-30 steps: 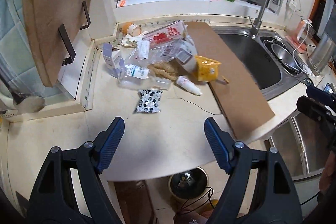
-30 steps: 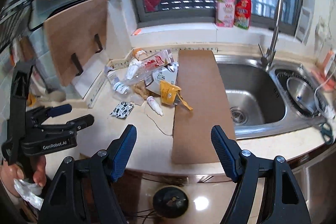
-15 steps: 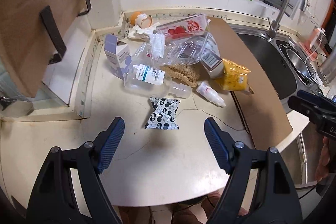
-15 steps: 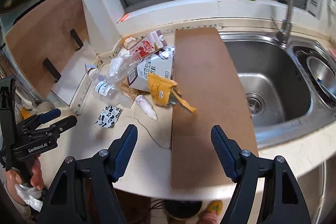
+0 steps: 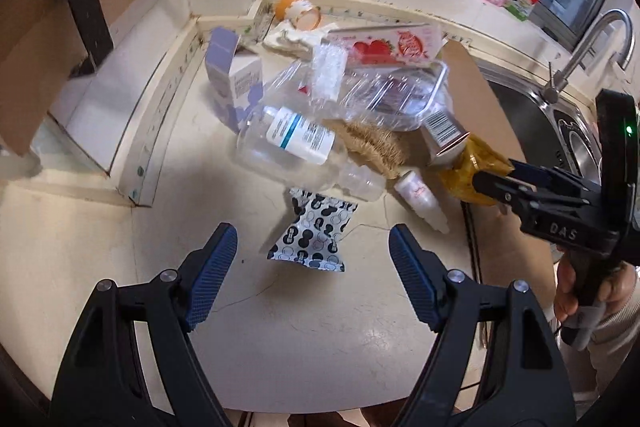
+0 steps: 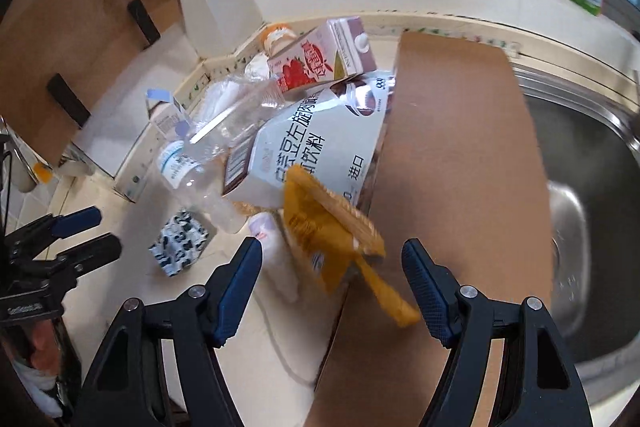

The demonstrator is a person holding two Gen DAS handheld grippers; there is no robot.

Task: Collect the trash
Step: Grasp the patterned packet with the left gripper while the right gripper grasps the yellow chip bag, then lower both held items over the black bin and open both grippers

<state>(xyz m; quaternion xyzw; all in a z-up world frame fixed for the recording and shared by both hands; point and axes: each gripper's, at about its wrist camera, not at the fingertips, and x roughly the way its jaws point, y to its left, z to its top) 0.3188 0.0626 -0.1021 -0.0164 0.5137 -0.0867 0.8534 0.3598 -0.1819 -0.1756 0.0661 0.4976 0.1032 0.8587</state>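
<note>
Countertop (image 5: 100,239) litter beside cardboard (image 6: 460,155)

Both tongs, left (image 5: 313,261) and right (image 6: 332,277), had black frames, blue ribbed pads (image 5: 210,273), silver screws; a bare-skinned hand (image 5: 576,293) gripped one handle.

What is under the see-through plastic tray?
The clear plastic tray lies on a water bottle, a brown brush and a white carton. Whatever else lies beneath is covered.

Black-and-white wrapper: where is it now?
Left wrist view: the black-and-white wrapper lies on the counter between the open left gripper's fingers, just before the clear bottle.
</note>
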